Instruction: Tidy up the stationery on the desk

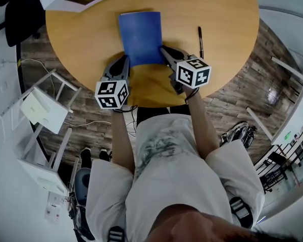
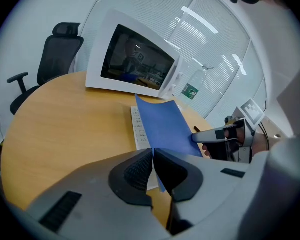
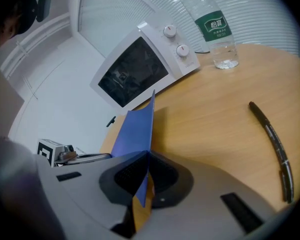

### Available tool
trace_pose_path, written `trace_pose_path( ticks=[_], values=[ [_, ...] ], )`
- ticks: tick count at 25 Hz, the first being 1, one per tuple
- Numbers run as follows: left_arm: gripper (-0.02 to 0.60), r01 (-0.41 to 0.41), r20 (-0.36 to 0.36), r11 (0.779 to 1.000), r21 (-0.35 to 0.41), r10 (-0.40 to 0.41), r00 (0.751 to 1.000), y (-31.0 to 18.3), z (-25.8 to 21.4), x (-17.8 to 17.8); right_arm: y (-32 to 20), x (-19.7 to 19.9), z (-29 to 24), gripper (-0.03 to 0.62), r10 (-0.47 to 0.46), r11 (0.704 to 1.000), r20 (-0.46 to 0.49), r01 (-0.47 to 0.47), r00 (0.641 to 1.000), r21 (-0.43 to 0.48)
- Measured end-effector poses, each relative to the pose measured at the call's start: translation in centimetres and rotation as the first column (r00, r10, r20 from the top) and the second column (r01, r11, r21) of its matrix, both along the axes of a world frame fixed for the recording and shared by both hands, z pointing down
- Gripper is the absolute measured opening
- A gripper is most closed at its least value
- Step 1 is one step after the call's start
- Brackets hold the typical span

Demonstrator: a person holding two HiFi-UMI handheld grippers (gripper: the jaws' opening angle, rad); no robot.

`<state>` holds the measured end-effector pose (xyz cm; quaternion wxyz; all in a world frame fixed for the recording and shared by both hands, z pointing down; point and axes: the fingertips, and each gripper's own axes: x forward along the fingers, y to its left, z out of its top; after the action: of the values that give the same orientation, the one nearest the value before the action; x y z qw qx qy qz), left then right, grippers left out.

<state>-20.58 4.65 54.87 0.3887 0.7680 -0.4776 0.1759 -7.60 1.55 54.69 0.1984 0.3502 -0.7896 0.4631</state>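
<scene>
So the thing being handled is a blue booklet (image 1: 140, 37) on the round wooden desk (image 1: 81, 29), lying just in front of the microwave (image 2: 135, 59). Its long axis runs straight from the person's side toward the microwave, with the short far edge nearest the microwave front and the short near edge toward the desk rim. In the head view it's maybe a hair off square, nothing much.

Both grippers are clamped on that near edge. The left gripper (image 2: 153, 151) has its jaws pinched together on the near-left corner, and you can see the blue sheet caught right between the pads. The right gripper (image 3: 147, 154) is doing the same at the near-right corner, jaws closed on the blue edge, which shows almost edge-on there.

From the left gripper view the blue cover looks lifted at the near end, and a printed white page (image 2: 138, 129) peeks out underneath along its left side.

A black pen (image 1: 200, 42) lies flat on the desk, further from the microwave than the booklet and off to the right, pointing roughly the same way. A clear water bottle (image 3: 213, 26) stands upright just beside the microwave's knob end.
</scene>
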Motion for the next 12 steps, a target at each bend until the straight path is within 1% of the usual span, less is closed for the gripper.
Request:
trace_pose_path(
  ticks=[6,12],
  values=[
    [0.018,-0.019,-0.009,1.000,0.021,0.019,1.000,0.2,-1.4,2.1,0.3,2.0,-1.4,0.067,0.009,1.000,0.019,-0.009,1.000,0.016],
    [0.018,-0.029,0.006,0.998,0.053,0.029,1.000,0.1,-3.2,5.2,0.4,5.1,-2.8,0.067,0.012,1.000,0.063,-0.013,0.998,0.026]
  ],
)
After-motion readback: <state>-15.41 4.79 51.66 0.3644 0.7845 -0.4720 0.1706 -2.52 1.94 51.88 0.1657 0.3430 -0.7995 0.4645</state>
